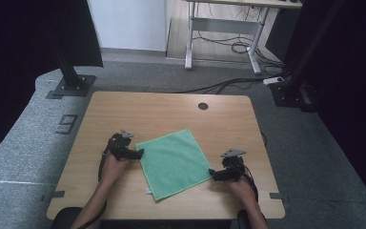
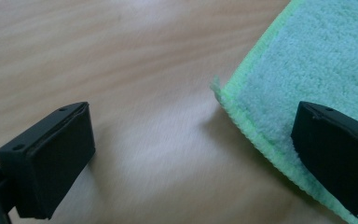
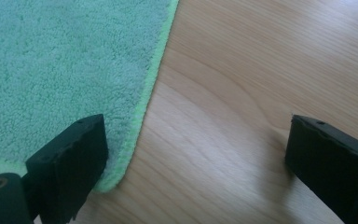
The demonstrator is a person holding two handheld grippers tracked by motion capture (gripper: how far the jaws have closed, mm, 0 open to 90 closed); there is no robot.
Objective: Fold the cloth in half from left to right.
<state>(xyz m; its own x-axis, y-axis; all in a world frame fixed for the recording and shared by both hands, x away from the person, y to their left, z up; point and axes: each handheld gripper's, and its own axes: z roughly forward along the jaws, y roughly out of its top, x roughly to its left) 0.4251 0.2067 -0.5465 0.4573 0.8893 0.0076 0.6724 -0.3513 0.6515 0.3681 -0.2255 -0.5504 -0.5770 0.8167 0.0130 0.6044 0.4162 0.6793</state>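
Note:
A green cloth (image 1: 174, 161) lies flat on the wooden table (image 1: 171, 107), turned like a diamond. My left gripper (image 1: 140, 153) sits at the cloth's left corner, open. In the left gripper view that gripper (image 2: 200, 154) straddles the corner of the cloth (image 2: 307, 60), one jaw over the cloth and one over bare wood. My right gripper (image 1: 211, 172) is at the cloth's right corner, open. In the right gripper view the gripper (image 3: 196, 158) spans the cloth's corner (image 3: 51, 60), with its left jaw above the cloth edge.
A round cable hole (image 1: 203, 106) marks the table's far side. A white tag (image 1: 148, 191) shows at the cloth's near corner. Black frame posts (image 1: 69, 71) stand on the grey floor at both far corners. A desk (image 1: 228, 28) with cables stands behind.

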